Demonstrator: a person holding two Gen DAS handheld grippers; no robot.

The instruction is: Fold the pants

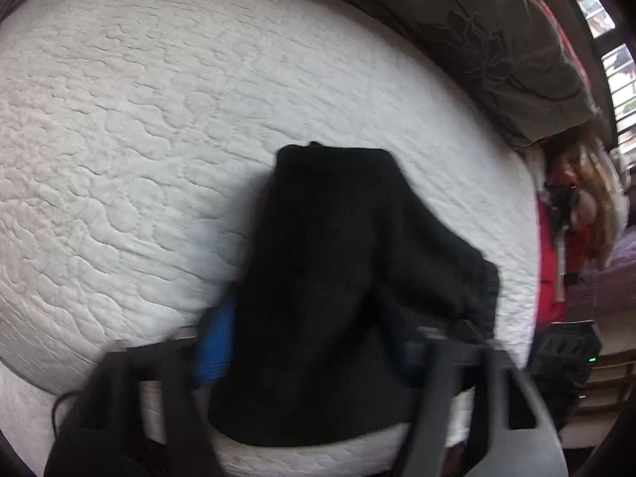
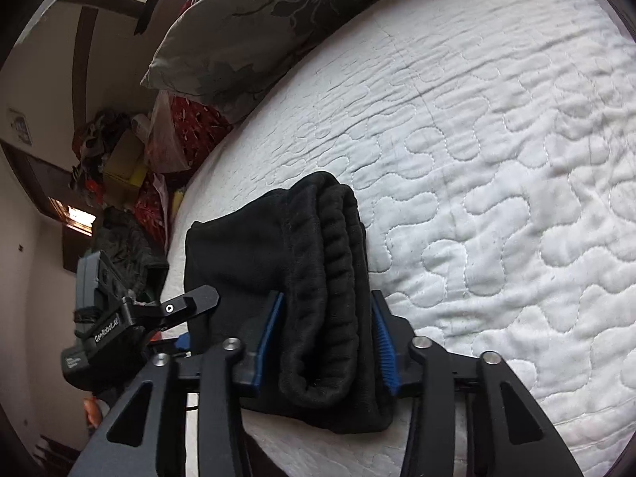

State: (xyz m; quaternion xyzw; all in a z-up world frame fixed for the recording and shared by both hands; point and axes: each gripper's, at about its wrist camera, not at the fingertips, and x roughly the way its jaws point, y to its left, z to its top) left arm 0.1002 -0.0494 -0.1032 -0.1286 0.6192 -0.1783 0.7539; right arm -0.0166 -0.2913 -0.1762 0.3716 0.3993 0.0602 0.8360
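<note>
The black pants (image 1: 338,262) lie folded into a thick bundle on the white quilted bed (image 1: 139,139). My left gripper (image 1: 310,342) straddles the near end of the bundle, its blue pads on either side; the view is blurred and the cloth hides how tightly it clamps. In the right wrist view the pants (image 2: 302,270) show their ribbed waistband rolled at the edge. My right gripper (image 2: 326,342) has its blue-padded fingers (image 2: 383,342) on both sides of the waistband roll, closed against the cloth. The left gripper's body (image 2: 119,318) shows at the left.
A grey floral pillow (image 2: 258,28) lies at the head of the bed (image 2: 497,159). Past the bed's edge stand bags, boxes and clothes (image 2: 131,159). A window (image 1: 612,59) is at the far right in the left wrist view.
</note>
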